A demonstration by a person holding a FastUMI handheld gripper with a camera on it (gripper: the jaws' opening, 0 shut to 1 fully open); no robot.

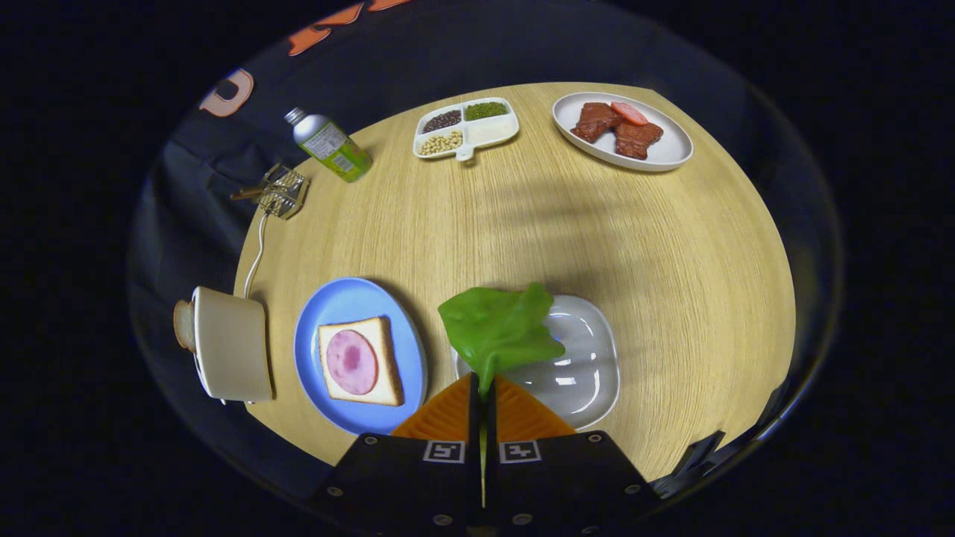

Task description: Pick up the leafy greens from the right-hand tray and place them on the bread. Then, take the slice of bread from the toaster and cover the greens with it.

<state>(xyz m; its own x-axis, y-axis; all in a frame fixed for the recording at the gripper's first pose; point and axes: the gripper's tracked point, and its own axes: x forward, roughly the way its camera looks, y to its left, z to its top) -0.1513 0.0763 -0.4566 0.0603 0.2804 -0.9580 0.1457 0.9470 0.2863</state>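
My gripper point(482, 388) is shut on the stem of a green lettuce leaf point(498, 328), which hangs lifted above the white tray point(589, 365) just ahead of the orange fingers point(448, 414). Left of the fingers lies a blue plate point(336, 306) with a slice of bread point(384, 358) topped by a round of pink ham point(351, 362). Further left stands a cream toaster point(231, 350) with a bread slice point(183, 325) sticking out of its far side.
At the back of the round wooden table point(522, 224) sit a divided dish of beans point(466, 128), a white plate of meat slices point(623, 130), a green bottle lying on its side point(328, 145) and a small wire holder point(280, 192). The toaster's cord point(257, 253) runs along the left edge.
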